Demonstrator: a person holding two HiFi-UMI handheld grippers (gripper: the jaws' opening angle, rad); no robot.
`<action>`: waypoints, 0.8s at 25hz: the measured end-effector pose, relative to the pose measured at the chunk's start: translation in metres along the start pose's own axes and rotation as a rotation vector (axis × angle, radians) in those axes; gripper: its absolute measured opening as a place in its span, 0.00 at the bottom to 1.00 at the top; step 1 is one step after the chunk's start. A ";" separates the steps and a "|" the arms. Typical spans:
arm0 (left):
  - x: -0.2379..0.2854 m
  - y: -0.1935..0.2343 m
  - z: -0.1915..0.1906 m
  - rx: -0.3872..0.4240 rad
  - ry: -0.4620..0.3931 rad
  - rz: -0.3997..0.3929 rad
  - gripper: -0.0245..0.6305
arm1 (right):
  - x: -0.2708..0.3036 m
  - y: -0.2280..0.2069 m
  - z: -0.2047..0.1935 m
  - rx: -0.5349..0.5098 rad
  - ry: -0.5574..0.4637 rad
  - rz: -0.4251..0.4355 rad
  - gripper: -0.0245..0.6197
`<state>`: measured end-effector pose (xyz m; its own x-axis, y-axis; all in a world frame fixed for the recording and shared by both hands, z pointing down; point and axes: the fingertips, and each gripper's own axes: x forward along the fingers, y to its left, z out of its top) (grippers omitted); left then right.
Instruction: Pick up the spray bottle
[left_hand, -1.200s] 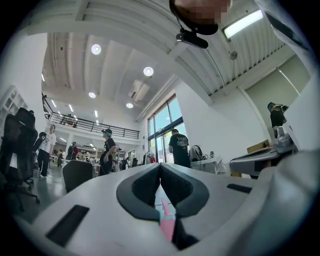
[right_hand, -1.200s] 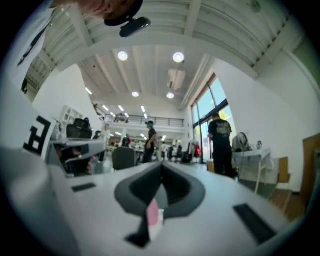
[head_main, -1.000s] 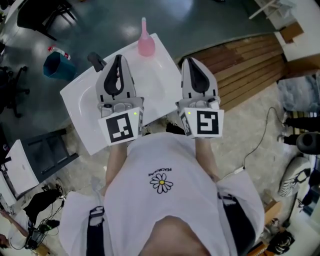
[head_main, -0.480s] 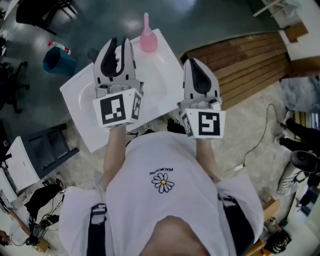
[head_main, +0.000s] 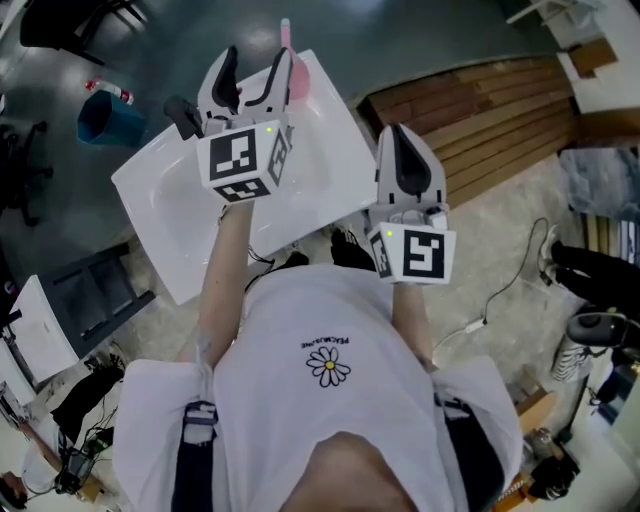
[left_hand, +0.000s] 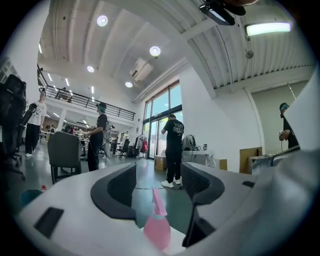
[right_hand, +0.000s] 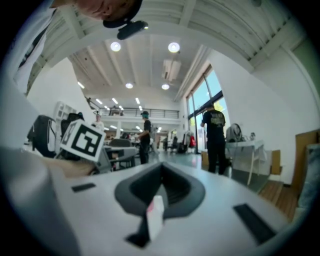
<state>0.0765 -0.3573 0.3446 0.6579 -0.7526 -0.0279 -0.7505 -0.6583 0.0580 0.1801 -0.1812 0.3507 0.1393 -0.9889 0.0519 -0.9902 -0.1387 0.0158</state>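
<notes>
Step in hand: approach, no grasp yet.

Left tongs, upper middle of the head view, reach out over the white worktop. Wide open, nothing between the pads. Left gripper view confirms it: both dark pads stand well apart.

Bottle: pink, upright, nozzle up. It stands at the worktop's far corner, top centre of the head view, just beside the right-hand jaw of the left tongs and partly hidden by it. In the left gripper view it sits low and centre, framed in the gap between the pads. I judge it lies ahead of the tips, not yet inside them. No contact that I can see.

Right tongs, centre right of the head view, held near my body over the worktop's near edge. Closed on nothing; the right gripper view shows the pads meeting. Idle, well apart from the bottle.

Next move, as I judge it:
- Push the left tongs forward and a little down until the pads flank the bottle's body.
- The bottle looks light and stands near the edge, so a nudge could topple it or push it off.
- Keep the gap centred, close on the body and not the thin neck, then lift straight up.
</notes>
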 end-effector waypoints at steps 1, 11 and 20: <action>0.006 0.001 -0.006 -0.004 0.009 0.003 0.48 | 0.000 -0.001 -0.002 -0.001 0.004 -0.005 0.08; 0.060 -0.003 -0.087 0.010 0.177 -0.004 0.48 | -0.009 -0.023 -0.020 0.003 0.068 -0.065 0.08; 0.083 0.000 -0.129 0.002 0.255 0.022 0.48 | -0.013 -0.042 -0.032 0.012 0.103 -0.103 0.08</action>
<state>0.1390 -0.4175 0.4711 0.6355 -0.7384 0.2258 -0.7650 -0.6418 0.0542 0.2198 -0.1604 0.3816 0.2401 -0.9586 0.1531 -0.9705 -0.2407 0.0149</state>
